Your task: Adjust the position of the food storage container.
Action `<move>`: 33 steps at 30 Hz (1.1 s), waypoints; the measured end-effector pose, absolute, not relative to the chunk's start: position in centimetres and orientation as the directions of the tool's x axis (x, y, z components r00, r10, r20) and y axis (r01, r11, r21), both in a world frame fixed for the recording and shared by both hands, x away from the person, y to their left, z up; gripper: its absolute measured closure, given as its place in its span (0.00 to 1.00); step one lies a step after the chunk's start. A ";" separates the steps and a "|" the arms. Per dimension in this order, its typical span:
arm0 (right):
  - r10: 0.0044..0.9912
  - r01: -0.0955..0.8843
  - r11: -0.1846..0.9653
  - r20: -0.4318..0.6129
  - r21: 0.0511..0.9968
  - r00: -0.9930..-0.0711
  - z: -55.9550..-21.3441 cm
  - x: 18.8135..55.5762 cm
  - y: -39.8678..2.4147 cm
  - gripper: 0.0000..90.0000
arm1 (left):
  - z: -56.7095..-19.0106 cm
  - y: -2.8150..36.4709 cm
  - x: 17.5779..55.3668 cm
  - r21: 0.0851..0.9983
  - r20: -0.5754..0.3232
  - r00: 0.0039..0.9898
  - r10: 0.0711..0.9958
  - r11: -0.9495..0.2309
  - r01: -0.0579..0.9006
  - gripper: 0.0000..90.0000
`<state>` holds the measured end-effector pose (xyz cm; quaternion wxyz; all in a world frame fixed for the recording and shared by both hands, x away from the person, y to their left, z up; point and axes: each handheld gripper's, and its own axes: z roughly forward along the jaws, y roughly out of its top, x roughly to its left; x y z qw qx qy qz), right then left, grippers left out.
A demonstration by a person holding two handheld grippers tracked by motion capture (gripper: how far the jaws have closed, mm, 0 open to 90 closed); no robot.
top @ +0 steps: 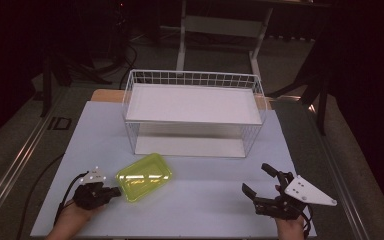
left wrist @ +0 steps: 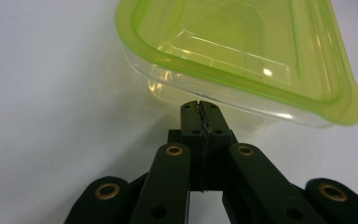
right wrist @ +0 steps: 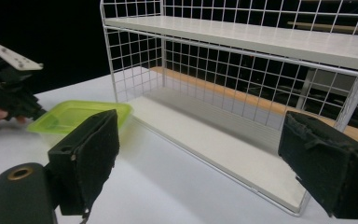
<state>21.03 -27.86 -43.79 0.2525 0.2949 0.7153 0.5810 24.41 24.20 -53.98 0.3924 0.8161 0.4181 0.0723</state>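
Observation:
A clear plastic container with a yellow-green lid (top: 144, 176) lies on the pale table (top: 205, 205), front left. My left gripper (top: 116, 191) sits at the container's left corner with its jaws shut. In the left gripper view the container (left wrist: 242, 51) looms close, and my left gripper (left wrist: 199, 105) has its joined tips right at the clear wall under the lid's rim, nothing between them. My right gripper (top: 255, 177) rests open at the front right, nothing in it. The right gripper view shows my right gripper (right wrist: 205, 163) spread wide, with the container (right wrist: 77, 115) and the left gripper (right wrist: 36, 112) beyond it.
A white wire rack (top: 194, 80) with an upper shelf and a lower shelf stands at the back middle of the table; its open front faces me. The same wire rack (right wrist: 261, 42) is close in the right gripper view. Dark floor and frame legs surround the table.

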 end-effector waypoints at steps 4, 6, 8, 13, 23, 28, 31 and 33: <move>0.716 0.125 0.150 -0.020 0.981 -0.698 -43.8 20.9 -27.9 0.14 | -54.0 24.0 25.5 0.705 -0.179 0.621 0.763 -0.341 0.622 1.00; 0.715 0.121 0.150 -0.024 0.981 -0.698 -43.8 20.9 -28.0 0.14 | -54.0 24.1 25.7 0.709 -0.182 0.601 0.779 -0.319 0.629 1.00; 0.717 0.122 0.150 -0.024 0.981 -0.697 -43.8 20.9 -28.0 0.14 | -54.1 24.3 25.6 0.705 -0.192 0.585 0.788 -0.304 0.641 1.00; 0.714 0.120 0.154 -0.027 0.981 -0.699 -43.8 20.9 -27.9 0.14 | -54.2 24.0 25.2 0.689 -0.216 0.589 0.779 -0.305 0.657 1.00; 0.707 0.128 0.161 -0.024 0.979 -0.707 -44.0 21.0 -27.7 0.14 | -54.1 23.5 27.2 0.707 -0.237 0.580 0.779 -0.271 0.653 1.00; 0.706 0.141 0.163 -0.015 0.976 -0.708 -44.2 21.0 -27.7 0.14 | -53.8 22.4 28.5 0.721 -0.240 0.588 0.773 -0.264 0.641 1.00; 0.704 0.141 0.166 -0.017 0.976 -0.710 -44.2 21.1 -27.7 0.14 | -53.8 21.4 29.1 0.723 -0.238 0.598 0.765 -0.272 0.635 1.00; 0.704 0.145 0.174 -0.020 0.974 -0.710 -44.2 21.0 -27.7 0.14 | -53.8 20.7 29.5 0.722 -0.236 0.607 0.759 -0.281 0.632 1.00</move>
